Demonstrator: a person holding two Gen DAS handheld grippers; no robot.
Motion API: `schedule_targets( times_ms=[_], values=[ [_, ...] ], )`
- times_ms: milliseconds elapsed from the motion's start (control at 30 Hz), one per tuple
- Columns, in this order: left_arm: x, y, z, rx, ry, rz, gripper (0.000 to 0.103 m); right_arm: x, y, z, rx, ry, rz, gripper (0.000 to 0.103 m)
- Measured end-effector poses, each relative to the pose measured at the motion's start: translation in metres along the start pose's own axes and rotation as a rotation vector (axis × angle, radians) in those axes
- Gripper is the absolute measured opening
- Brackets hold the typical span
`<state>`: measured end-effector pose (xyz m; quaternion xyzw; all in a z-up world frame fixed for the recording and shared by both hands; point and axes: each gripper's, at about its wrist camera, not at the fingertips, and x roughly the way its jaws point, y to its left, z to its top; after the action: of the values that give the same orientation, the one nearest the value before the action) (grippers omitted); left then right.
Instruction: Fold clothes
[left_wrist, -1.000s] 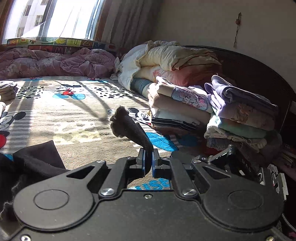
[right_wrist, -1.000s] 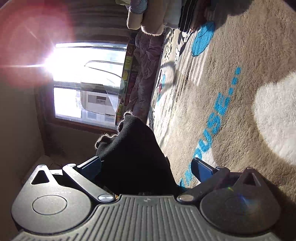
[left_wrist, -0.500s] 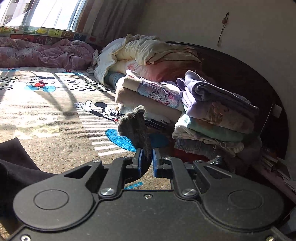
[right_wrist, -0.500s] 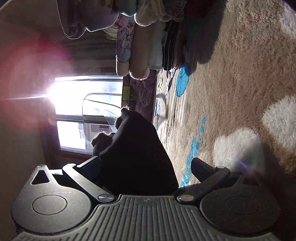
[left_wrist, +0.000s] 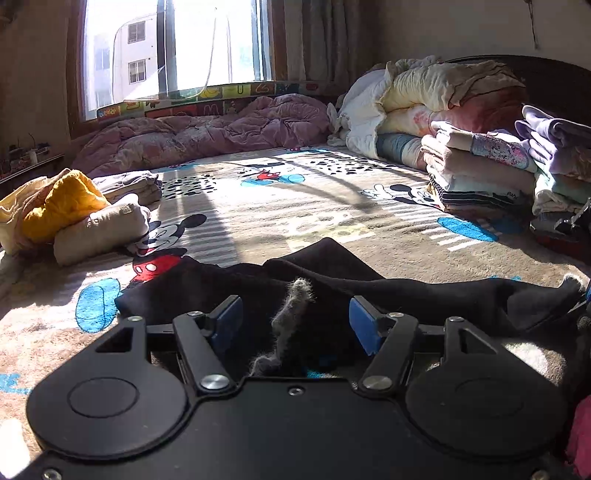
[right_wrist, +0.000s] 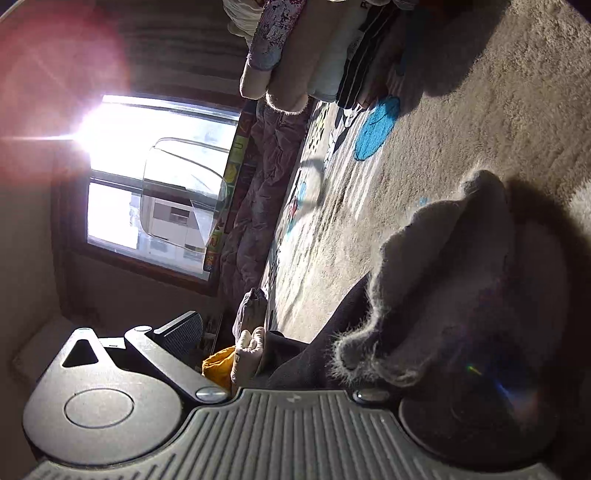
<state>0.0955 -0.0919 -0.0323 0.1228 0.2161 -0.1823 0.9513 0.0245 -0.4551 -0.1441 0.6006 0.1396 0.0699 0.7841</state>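
Lying on the cartoon-mouse blanket (left_wrist: 280, 206), a black garment (left_wrist: 332, 280) spreads in front of the left gripper (left_wrist: 295, 321); its blue pads have just been opening and stand apart, a grey fuzzy strip loose between them; the right gripper (right_wrist: 295, 354) is half buried under that garment's fuzzy lining, one finger hidden, so its state cannot be told; folded clothes (left_wrist: 491, 173) stack at the blanket's far right edge.

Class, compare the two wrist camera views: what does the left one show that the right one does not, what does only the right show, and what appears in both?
Only the left wrist view shows the left gripper, its fingers having just opened around a grey fuzzy edge, and the cream quilt pile. Only the right wrist view shows the right gripper's one visible finger and sun glare. Both show the black garment, the yellow clothing, the folded stack, the window and the cartoon blanket.
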Motion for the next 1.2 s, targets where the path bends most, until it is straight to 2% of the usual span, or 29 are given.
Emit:
schedule_targets(
  times_ms=[33, 200, 233, 300, 333, 367, 400, 467, 533, 700, 733, 767, 800, 833, 867, 900, 933, 1033, 1100, 1200],
  values=[
    [0.005, -0.002, -0.009, 0.073, 0.015, 0.023, 0.071, 0.001, 0.002, -0.003, -0.013, 0.01, -0.005, 0.103],
    [0.036, -0.021, -0.047, 0.454, 0.05, 0.162, 0.071, 0.001, 0.01, -0.02, -0.064, 0.043, -0.032, 0.103],
    [0.041, -0.024, -0.05, 0.491, 0.051, 0.18, 0.068, 0.001, 0.011, -0.022, -0.069, 0.045, -0.037, 0.103],
    [0.055, -0.024, -0.054, 0.552, 0.065, 0.211, 0.056, 0.001, 0.013, -0.026, -0.077, 0.046, -0.044, 0.103],
    [0.062, -0.024, -0.054, 0.568, 0.08, 0.221, 0.039, 0.0, 0.014, -0.028, -0.079, 0.046, -0.046, 0.103],
    [0.068, -0.023, -0.054, 0.584, 0.095, 0.232, 0.032, 0.0, 0.015, -0.029, -0.082, 0.047, -0.047, 0.103],
    [0.073, -0.023, -0.053, 0.587, 0.108, 0.239, 0.03, 0.001, 0.015, -0.029, -0.084, 0.05, -0.045, 0.103],
    [0.069, -0.02, -0.039, 0.481, 0.117, 0.221, 0.016, 0.003, 0.016, -0.03, -0.086, 0.058, -0.036, 0.103],
    [0.058, -0.014, -0.019, 0.292, 0.129, 0.157, 0.011, 0.0, 0.014, -0.03, -0.074, 0.058, -0.019, 0.103],
    [0.028, -0.009, 0.026, -0.171, 0.144, -0.104, 0.011, -0.007, 0.007, -0.021, -0.004, 0.034, 0.032, 0.102],
    [0.024, -0.016, 0.032, -0.218, 0.155, -0.151, 0.011, -0.008, 0.007, -0.02, 0.005, 0.026, 0.039, 0.102],
    [0.021, -0.028, 0.035, -0.217, 0.169, -0.169, 0.011, -0.01, 0.007, -0.018, 0.011, 0.018, 0.046, 0.102],
    [0.021, -0.042, 0.036, -0.184, 0.191, -0.174, 0.012, -0.012, 0.007, -0.016, 0.014, 0.004, 0.055, 0.102],
    [0.021, -0.057, 0.036, -0.14, 0.219, -0.181, 0.019, -0.014, 0.008, -0.014, 0.014, -0.01, 0.064, 0.102],
    [0.022, -0.073, 0.034, -0.077, 0.253, -0.202, 0.044, -0.017, 0.008, -0.012, 0.014, -0.021, 0.069, 0.102],
    [0.017, -0.085, 0.031, -0.033, 0.256, -0.232, 0.057, -0.019, 0.008, -0.01, 0.015, -0.032, 0.074, 0.102],
    [0.012, -0.094, 0.029, 0.011, 0.251, -0.252, 0.059, -0.022, 0.008, -0.008, 0.016, -0.042, 0.078, 0.102],
    [-0.01, -0.11, 0.038, 0.139, 0.155, -0.213, 0.058, -0.028, 0.008, -0.002, 0.009, -0.064, 0.083, 0.102],
    [-0.021, -0.121, 0.047, 0.222, 0.087, -0.215, 0.057, -0.032, 0.007, 0.001, 0.008, -0.072, 0.082, 0.102],
    [-0.014, -0.149, 0.047, 0.383, 0.043, -0.268, 0.057, -0.039, 0.002, 0.007, 0.019, -0.088, 0.083, 0.102]
  ],
)
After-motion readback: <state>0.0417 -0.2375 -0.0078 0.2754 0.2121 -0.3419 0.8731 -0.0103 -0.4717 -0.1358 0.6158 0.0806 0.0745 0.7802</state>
